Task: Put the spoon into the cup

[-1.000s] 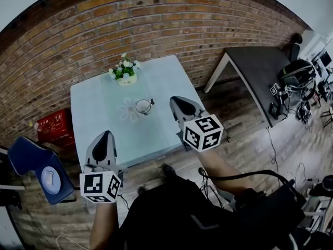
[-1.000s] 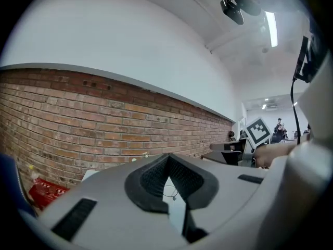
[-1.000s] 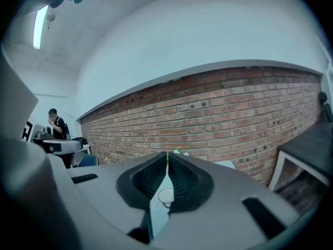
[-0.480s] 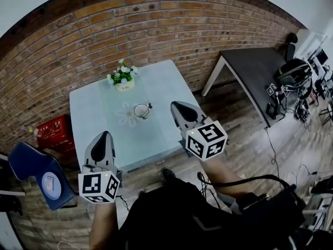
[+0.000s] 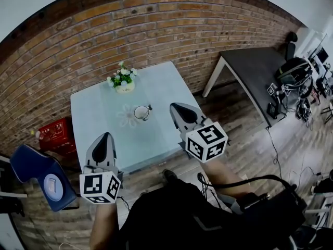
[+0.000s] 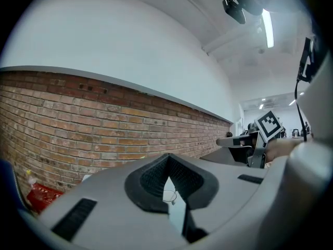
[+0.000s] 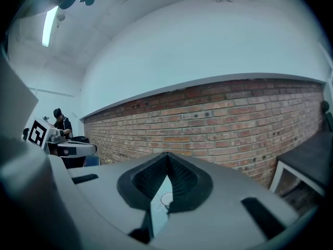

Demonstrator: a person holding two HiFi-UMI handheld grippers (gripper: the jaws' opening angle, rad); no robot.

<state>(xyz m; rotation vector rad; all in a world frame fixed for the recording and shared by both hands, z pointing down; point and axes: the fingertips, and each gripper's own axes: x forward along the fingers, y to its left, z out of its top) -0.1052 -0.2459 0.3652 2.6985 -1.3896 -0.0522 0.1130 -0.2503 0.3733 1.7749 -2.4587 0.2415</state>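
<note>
Both of your grippers hang over the near side of the table, and neither holds anything. Your left gripper is over the near left corner with its jaws closed together. Its own view shows the tips meeting, with only a thin slit below them. Your right gripper is over the right edge of the table, a little farther from you than the left one. Its jaws are pressed together too, with nothing caught between them.

The cup stands upright near the middle of the table, well apart from both grippers. It lies ahead of your left gripper and to the left of your right gripper's tips. A short dark handle pokes up over the cup's right rim. That looks like the spoon, already standing in the cup, though it is too small to see how it leans. Through the slit of each gripper you can see the cup's rim on the pale tabletop.

A pot of white flowers sits at the far edge of the table, close to the brick wall. A red crate and a blue chair are on the floor to the left of the table. A dark table stands off to the right.
</note>
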